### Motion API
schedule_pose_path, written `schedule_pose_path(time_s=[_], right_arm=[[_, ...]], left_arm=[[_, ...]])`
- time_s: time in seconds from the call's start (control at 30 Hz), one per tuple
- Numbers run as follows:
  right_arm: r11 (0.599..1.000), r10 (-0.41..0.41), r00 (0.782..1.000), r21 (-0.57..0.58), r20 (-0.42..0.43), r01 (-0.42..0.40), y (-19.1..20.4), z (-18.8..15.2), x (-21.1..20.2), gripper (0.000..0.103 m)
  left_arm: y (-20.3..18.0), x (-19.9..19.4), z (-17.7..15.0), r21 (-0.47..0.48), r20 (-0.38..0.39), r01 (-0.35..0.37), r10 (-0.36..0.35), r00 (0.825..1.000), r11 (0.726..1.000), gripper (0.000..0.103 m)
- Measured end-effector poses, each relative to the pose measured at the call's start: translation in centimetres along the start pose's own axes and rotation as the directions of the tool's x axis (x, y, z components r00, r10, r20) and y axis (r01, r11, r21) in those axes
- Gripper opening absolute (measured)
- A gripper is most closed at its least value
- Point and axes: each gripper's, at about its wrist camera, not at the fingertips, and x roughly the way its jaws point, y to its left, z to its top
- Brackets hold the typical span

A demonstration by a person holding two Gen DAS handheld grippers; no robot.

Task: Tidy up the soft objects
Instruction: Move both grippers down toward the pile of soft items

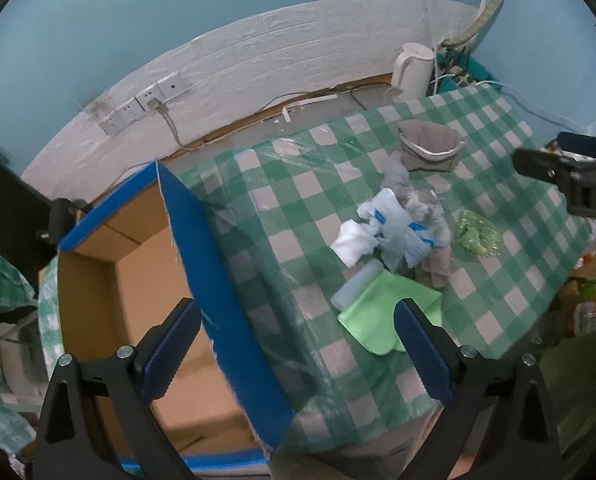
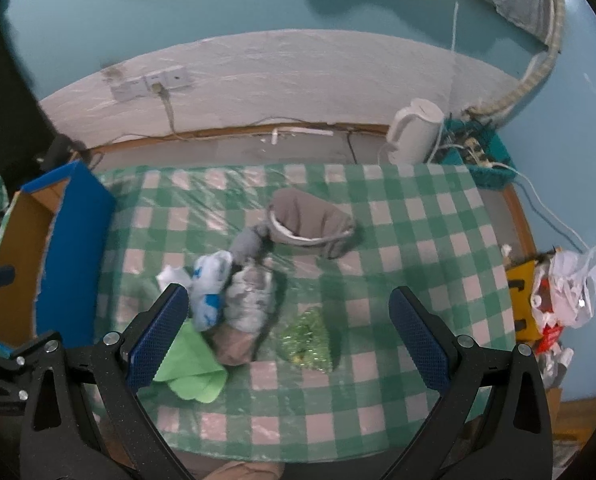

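Both the left gripper [image 1: 296, 344] and right gripper [image 2: 288, 336] hang wide open and empty, the right nearer the crumpled white-blue-grey cloth heap [image 2: 234, 300] lying ahead-left on the green-checked tablecloth [image 2: 417, 248].

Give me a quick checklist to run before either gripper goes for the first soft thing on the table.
1. Left gripper open and holding nothing: ok.
2. Right gripper open and holding nothing: ok.
3. Cardboard box open on top, beside the checked tablecloth: ok.
4. Green cloth free to lift: not ok, a white tube lies on its edge.
5. Brown hat lying apart from the sock pile: ok.
6. Box interior empty: cannot tell, the blue flap hides part of it.
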Motion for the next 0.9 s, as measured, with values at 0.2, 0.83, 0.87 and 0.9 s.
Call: schedule_pose_path(time_s=[0.2, 0.83, 0.87, 0.9], right_arm=[[0.999, -0.029, 0.998, 0.013, -0.064, 0.029, -1.5, -0.1, 2.7, 0.101], [0.998, -0.067, 0.980, -0.023, -0.189, 0.064, -2.3, -1.4, 8.3, 0.101], [0.997, -0.072, 0.977, -0.024, -0.199, 0.068, -2.5, -1.6, 8.6, 0.101], [0.997, -0.075, 0.975, -0.024, -0.208, 0.071, -2.6, -1.8, 9.1, 0.101]], left_arm=[[-0.5, 2.4, 1.8, -0.011, -0.006, -0.015, 0.015, 1.000, 1.000, 0.098], [-2.7, 10.7, 5.9, 0.064, -0.097, -0.067, 0.073, 0.993, 0.996, 0.098], [-2.8, 11.0, 5.9, 0.068, -0.104, -0.060, 0.067, 0.992, 0.996, 0.098], [-2.9, 11.2, 5.9, 0.075, -0.109, -0.056, 0.064, 0.992, 0.996, 0.098]])
